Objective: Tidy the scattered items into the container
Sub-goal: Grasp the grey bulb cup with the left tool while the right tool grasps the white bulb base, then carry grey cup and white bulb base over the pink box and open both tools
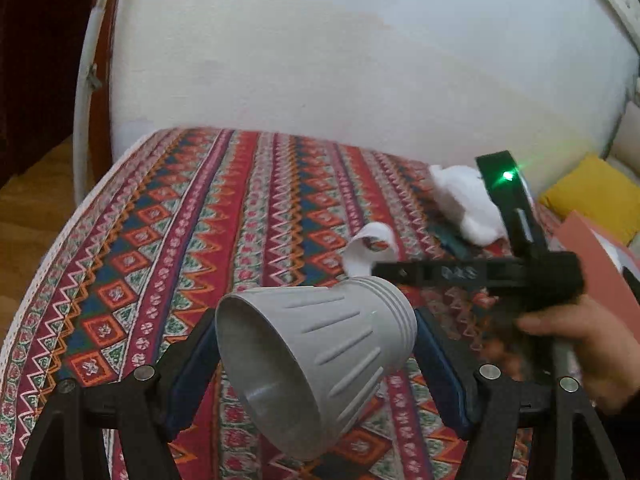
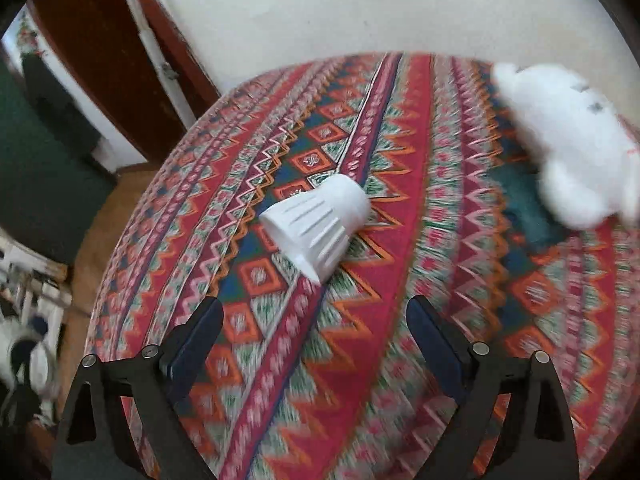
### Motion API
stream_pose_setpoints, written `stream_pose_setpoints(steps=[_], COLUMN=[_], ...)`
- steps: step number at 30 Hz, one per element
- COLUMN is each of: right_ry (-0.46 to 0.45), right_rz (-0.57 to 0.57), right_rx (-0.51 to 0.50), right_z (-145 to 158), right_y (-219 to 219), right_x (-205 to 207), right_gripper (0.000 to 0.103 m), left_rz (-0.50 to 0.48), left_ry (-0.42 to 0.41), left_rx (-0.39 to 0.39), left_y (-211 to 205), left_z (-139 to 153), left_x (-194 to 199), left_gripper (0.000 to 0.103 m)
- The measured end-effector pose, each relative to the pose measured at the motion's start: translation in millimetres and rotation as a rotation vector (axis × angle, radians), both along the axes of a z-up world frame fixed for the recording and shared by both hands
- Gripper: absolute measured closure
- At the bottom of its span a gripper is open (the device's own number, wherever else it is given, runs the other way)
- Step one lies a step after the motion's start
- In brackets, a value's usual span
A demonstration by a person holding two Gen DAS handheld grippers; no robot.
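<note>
You see a red, orange and green zigzag-patterned cloth [image 2: 400, 240], a grey ribbed cup [image 1: 320, 360], a white ribbed cup [image 2: 316, 226] and a fluffy white toy [image 2: 568, 140].

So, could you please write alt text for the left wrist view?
The left tool grips a grey ribbed cup on its side above a red patterned tablecloth. To the right, a hand holds the right tool, with a white plush toy and a curled white strip beyond.

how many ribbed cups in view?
2. A grey cup is held in the left gripper; a white cup lies on its side on the patterned cloth. More may be hidden.
</note>
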State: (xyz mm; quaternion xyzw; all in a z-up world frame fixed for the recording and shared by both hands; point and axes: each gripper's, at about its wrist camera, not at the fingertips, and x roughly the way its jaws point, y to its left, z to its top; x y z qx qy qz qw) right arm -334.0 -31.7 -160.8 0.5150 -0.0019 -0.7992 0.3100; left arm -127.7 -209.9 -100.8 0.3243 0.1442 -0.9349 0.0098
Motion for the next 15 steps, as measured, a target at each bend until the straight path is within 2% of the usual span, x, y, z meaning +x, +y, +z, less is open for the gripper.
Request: stream_pose_setpoints(steps=[4, 6, 7, 8, 9, 11, 15], right_ry=[-0.055, -0.069, -0.074, -0.074, -0.085, -0.137, -0.155], right_rz=[-0.087, -0.132, -0.158, -0.191, -0.214, -0.199, -0.175], right_rx=[-0.076, -0.097, -0.104, -0.095, -0.094, -0.171, -0.234], right_z=[-22.2, -27.6, -29.9, -30.5, -30.3, -27.2, -7.6], right_y=[-18.9, -22.5, -23.9, -23.3, -20.9, -13.8, 5.1], right_x=[-37.4, -49.3, -54.6, -56.9, -58.4, -57.7, -37.6], right_gripper=[0.007, 0.002, 0.007, 0.033, 0.032, 0.033, 0.033], left_rz=[0.025, 0.037, 0.043, 0.050, 0.057, 0.063, 0.048], left_ry=[0.017, 0.015, 0.014, 0.008, 0.001, -0.004, 0.012], left_rx=[-0.015, -0.009, -0.004, 0.001, 0.005, 0.015, 0.009], left_y=[-14.6, -21.3, -24.7, -26.9, -28.7, -30.8, -25.7], left_z=[2.3, 1.1, 0.4, -0.8, -2.1, -3.0, 1.3], left_x=[-11.2, -11.9, -12.2, -13.1, -14.1, -14.6, -16.1], left_gripper=[0.025, 0.025, 0.025, 0.025, 0.025, 0.025, 0.025])
